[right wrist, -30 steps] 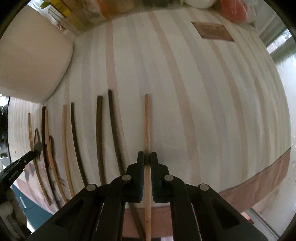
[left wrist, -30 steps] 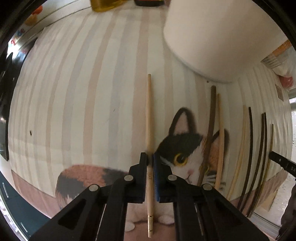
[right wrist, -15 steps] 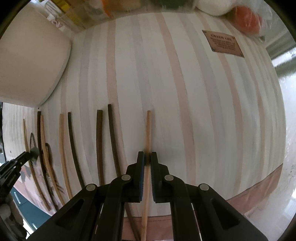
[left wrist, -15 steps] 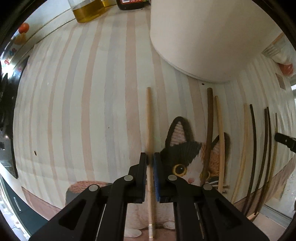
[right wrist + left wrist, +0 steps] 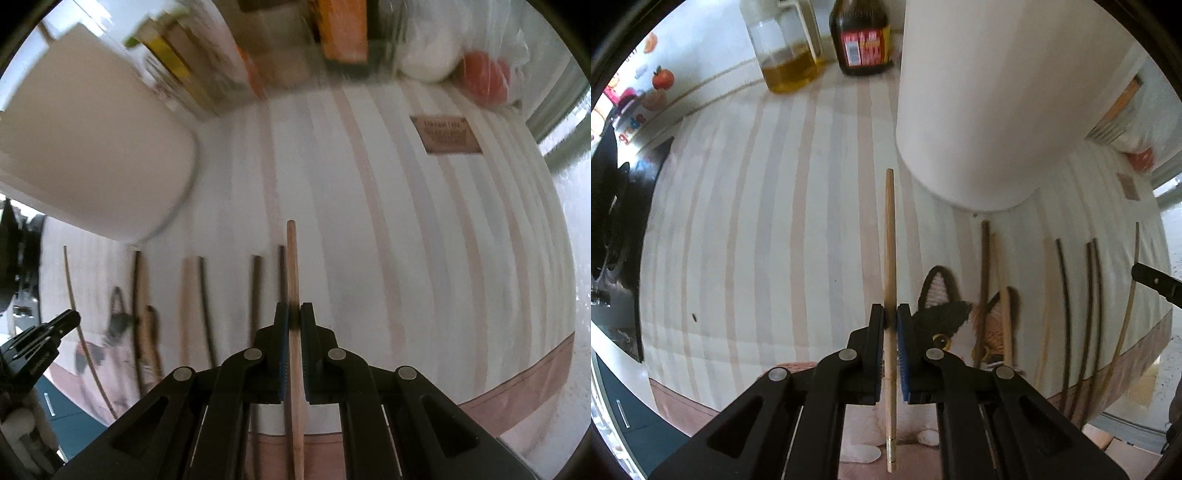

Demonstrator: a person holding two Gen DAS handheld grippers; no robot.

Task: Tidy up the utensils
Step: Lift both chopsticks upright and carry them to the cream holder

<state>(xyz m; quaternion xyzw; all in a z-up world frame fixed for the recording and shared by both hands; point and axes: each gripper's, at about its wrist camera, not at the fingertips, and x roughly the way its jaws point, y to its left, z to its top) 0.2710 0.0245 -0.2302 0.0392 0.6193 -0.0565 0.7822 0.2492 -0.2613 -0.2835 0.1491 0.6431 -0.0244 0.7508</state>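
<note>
A pale chopstick [image 5: 889, 258] is being gripped between the closed jaws of the left gripper [image 5: 890, 321], and it is being held lengthwise above the striped mat [image 5: 757, 221], with its far end near the base of the white pot [image 5: 990, 110]. A second pale chopstick [image 5: 293, 266] is being clamped in the same manner by the right gripper [image 5: 294, 317], above the mat and just beside the row of chopsticks [image 5: 201, 295]. This row, in dark and pale wood, is being kept flat on the mat between both grippers, partly over the printed cat [image 5: 945, 317]. An oil jug [image 5: 786, 48] and a dark bottle [image 5: 862, 37] are being seen behind the mat, left of the pot.
</note>
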